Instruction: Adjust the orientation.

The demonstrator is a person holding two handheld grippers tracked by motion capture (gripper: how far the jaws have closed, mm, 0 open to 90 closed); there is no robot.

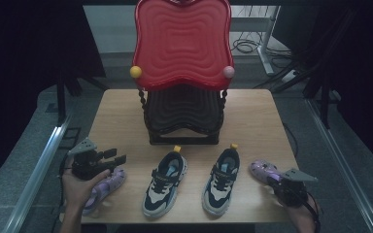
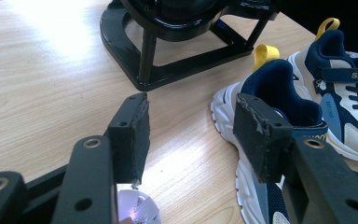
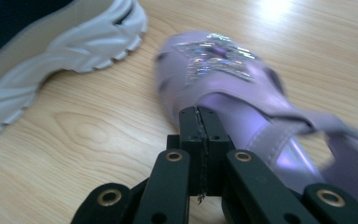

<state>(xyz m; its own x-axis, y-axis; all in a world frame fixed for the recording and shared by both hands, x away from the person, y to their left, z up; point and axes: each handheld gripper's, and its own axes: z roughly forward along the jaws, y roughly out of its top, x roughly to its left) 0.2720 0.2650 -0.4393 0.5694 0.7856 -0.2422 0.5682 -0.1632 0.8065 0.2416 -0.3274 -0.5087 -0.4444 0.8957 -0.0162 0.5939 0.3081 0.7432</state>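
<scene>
Holding the right gripper [image 3: 200,154] closed beside the right purple sandal [image 3: 223,84], we see no grasp. Our left gripper [image 2: 191,135] (jaws apart, empty) hovers over the left sandal [image 1: 104,187]; both sandals lie on the tabletop [image 1: 252,116], rack [image 1: 183,82] unloaded.

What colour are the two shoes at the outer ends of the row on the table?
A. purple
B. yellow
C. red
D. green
A: the left sandal under the left gripper and the right sandal by the right gripper are both purple.
</scene>
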